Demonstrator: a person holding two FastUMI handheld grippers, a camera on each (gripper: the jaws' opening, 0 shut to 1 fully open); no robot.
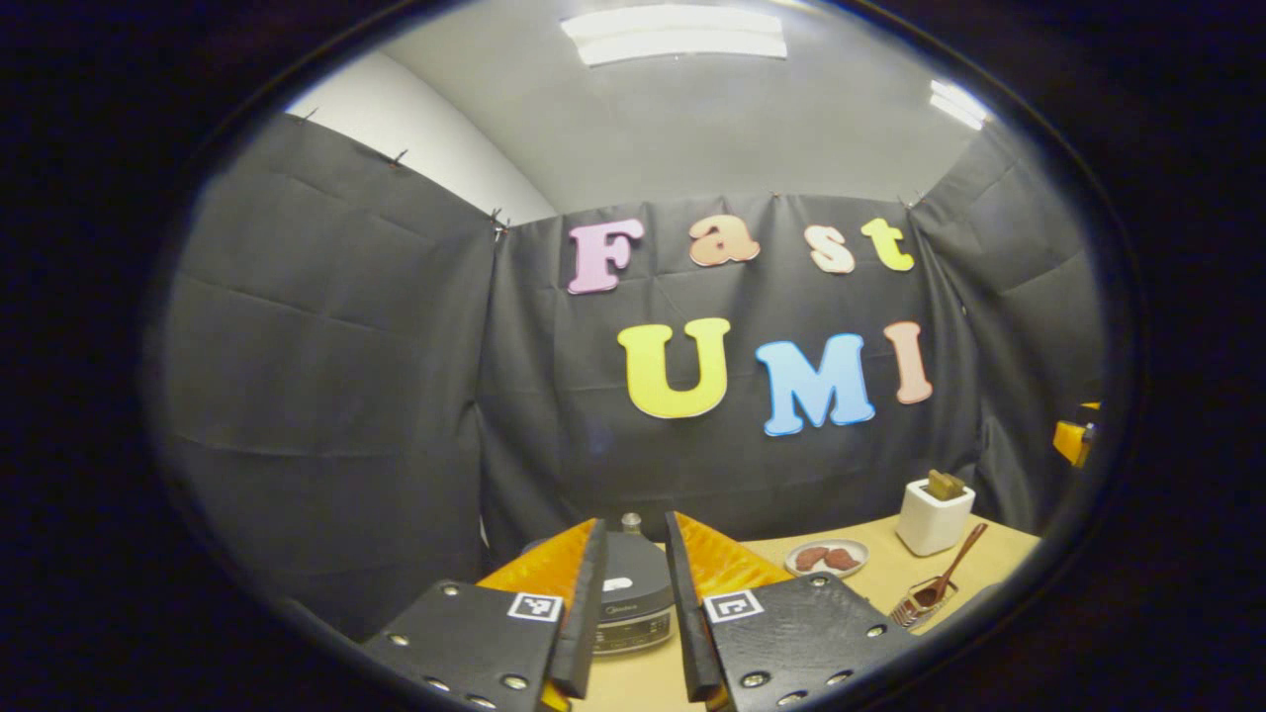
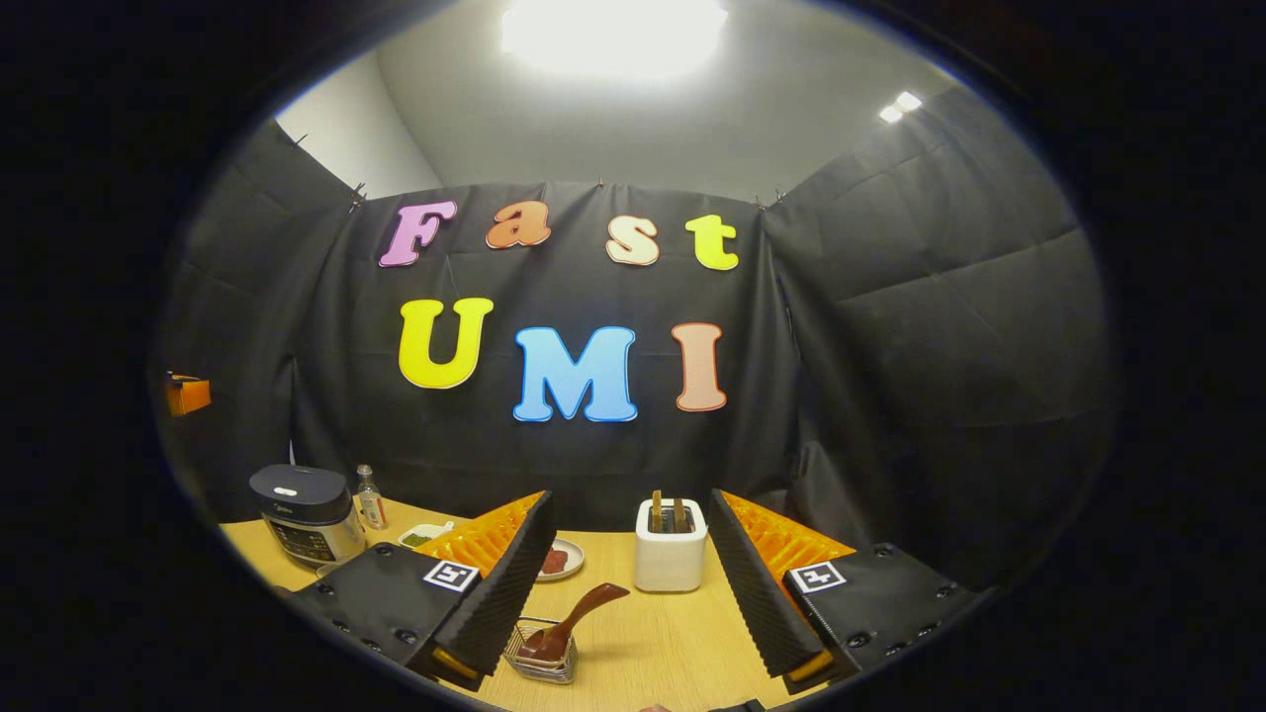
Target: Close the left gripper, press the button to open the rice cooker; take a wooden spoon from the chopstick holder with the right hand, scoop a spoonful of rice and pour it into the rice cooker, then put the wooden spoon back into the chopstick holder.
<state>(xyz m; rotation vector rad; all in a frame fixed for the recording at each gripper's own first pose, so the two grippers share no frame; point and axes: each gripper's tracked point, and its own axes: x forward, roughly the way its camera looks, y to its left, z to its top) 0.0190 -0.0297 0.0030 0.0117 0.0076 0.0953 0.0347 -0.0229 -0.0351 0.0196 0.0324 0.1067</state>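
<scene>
The rice cooker [image 1: 633, 593], dark-topped with its lid down, stands on the table just beyond my left gripper [image 1: 634, 524], framed in the narrow gap between its open fingers. It appears again as the rice cooker [image 2: 307, 514] at the far left of the right gripper view. A wooden spoon [image 2: 574, 623] rests bowl-down in a small wire basket [image 2: 539, 655], handle tilted up to the right. The white chopstick holder [image 2: 670, 559] with wooden handles in it stands behind the spoon. My right gripper [image 2: 631, 499] is wide open and empty, short of the spoon and holder. The spoon [image 1: 948, 577] and holder [image 1: 935, 516] lie to the left gripper's right.
A plate of reddish food [image 2: 559, 561] sits left of the holder, with a small dish [image 2: 423, 536] and a little bottle [image 2: 369, 497] beside the cooker. The wooden table [image 2: 653, 643] ends at the black cloth walls. An orange part [image 1: 1073, 435] shows at the right edge.
</scene>
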